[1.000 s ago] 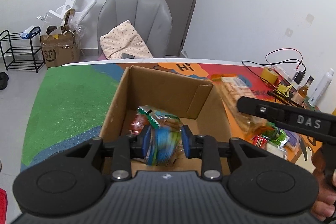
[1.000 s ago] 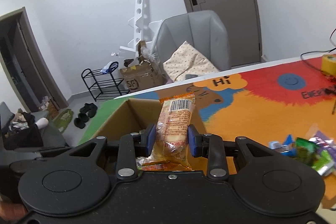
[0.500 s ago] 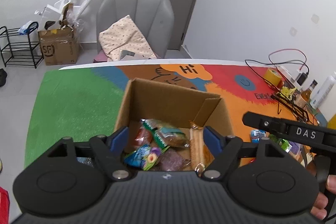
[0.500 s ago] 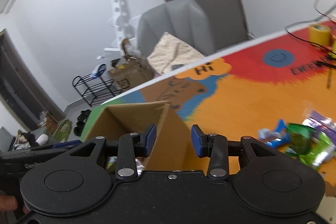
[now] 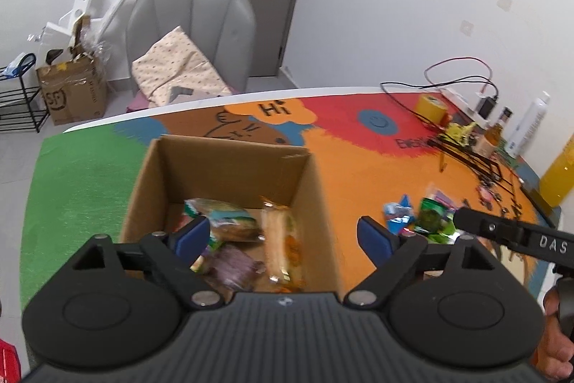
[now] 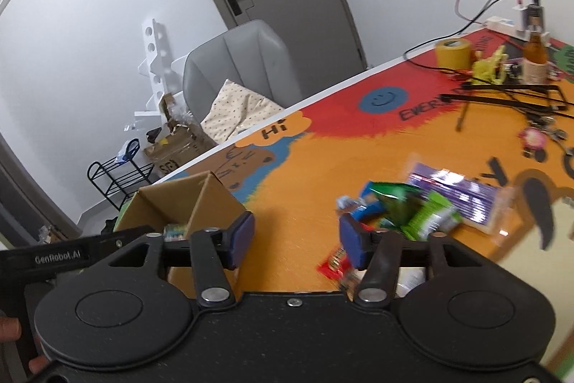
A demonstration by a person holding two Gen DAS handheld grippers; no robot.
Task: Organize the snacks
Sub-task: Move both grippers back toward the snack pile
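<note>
Left wrist view: cardboard box (image 5: 229, 164) holds several wrapped snacks (image 5: 236, 221).

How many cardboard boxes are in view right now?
2. One open cardboard box stands on the table mat, already holding snack packets. A second cardboard box, taped, sits on the floor beside the grey chair. Others could be hidden outside the cameras' view.

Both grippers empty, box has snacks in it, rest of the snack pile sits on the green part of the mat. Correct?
Not quite: the snack pile lies on the orange part of the mat, right of the cardboard box, as the right wrist view shows. The rest holds: the left gripper and right gripper hold nothing, their jaws opening, and wrapped snacks lie in the box.
</note>
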